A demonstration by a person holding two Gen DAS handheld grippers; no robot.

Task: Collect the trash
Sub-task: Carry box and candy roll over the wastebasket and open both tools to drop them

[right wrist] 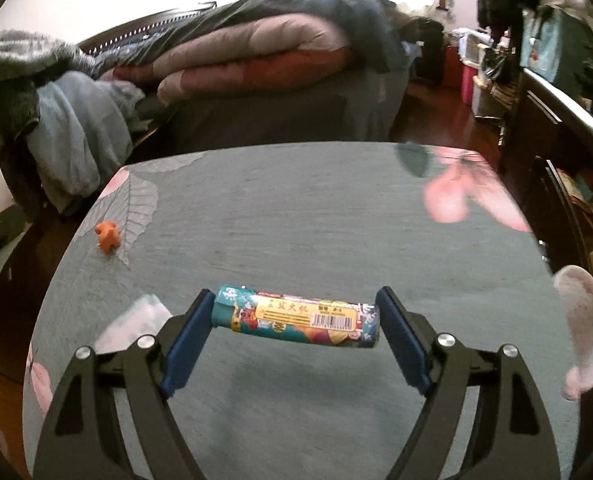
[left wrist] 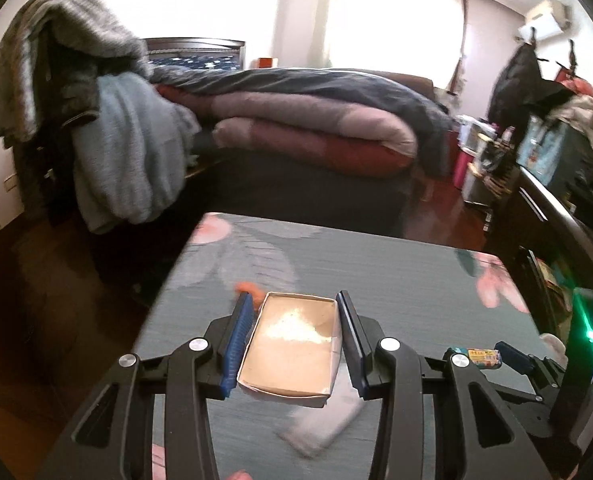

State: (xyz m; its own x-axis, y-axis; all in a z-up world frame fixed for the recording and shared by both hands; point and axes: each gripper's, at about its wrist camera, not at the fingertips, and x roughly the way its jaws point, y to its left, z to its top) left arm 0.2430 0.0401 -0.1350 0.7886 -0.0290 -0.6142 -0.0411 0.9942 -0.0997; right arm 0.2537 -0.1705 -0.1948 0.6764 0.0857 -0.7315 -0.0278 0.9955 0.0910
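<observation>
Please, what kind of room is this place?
Most likely a bedroom in a home: a bed with folded quilts stands behind the small table, clothes hang over a rack, and an air conditioner sits high on the wall.

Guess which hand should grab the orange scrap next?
Left, probably: the orange scrap lies beside the left tool, though that holds a cardboard box. The right tool, gripping a printed tube, sits farther off.

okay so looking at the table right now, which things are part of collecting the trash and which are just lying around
Trash job:
- cardboard box in left gripper
- printed tube in right gripper
- orange scrap
- crumpled white wrapper

Just lying about:
- folded quilt
- blue-grey blanket
</observation>
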